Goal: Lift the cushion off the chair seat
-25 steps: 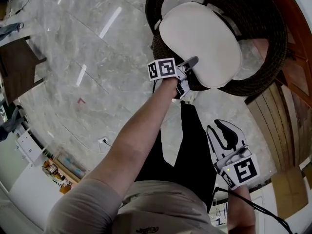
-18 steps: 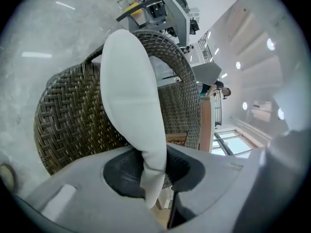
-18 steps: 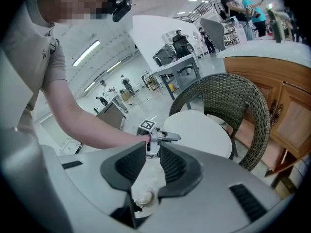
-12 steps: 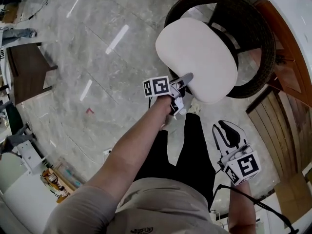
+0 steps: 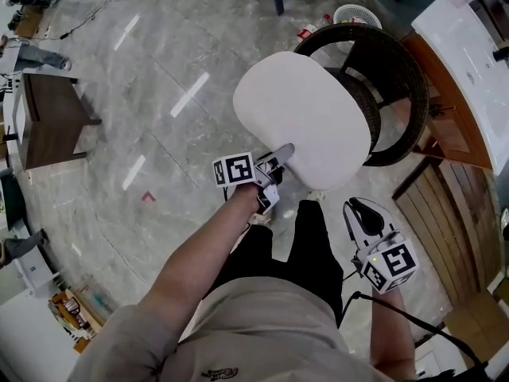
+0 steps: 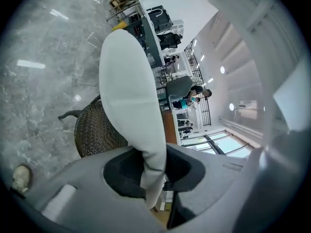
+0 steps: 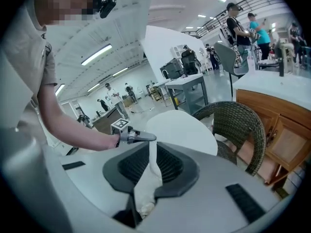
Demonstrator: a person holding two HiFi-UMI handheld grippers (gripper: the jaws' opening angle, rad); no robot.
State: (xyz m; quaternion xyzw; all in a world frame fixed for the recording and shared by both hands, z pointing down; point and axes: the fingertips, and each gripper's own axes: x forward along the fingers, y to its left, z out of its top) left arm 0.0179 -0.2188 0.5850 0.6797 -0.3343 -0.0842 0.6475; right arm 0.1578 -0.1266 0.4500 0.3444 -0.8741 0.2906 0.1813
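Note:
The white oval cushion (image 5: 306,118) hangs in the air, clear of the round dark wicker chair (image 5: 406,78) behind it. My left gripper (image 5: 286,151) is shut on the cushion's near edge. In the left gripper view the cushion (image 6: 129,91) runs edge-on between the pads, with the chair (image 6: 95,130) below it. My right gripper (image 5: 358,205) hangs lower right, apart from the cushion. In the right gripper view its jaws (image 7: 151,144) stand together, with a thin white strip between the pads that I cannot identify. Beyond them are the cushion (image 7: 182,130) and chair (image 7: 243,125).
A wooden cabinet with a white top (image 5: 469,46) stands right of the chair. A dark low table (image 5: 48,122) is at the far left and a white basket (image 5: 354,13) behind the chair. My legs (image 5: 310,245) are under the grippers. People (image 7: 238,23) stand farther off.
The left gripper has risen with the cushion, which came up off the chair seat and shifted left in the head view. The right gripper has risen too.

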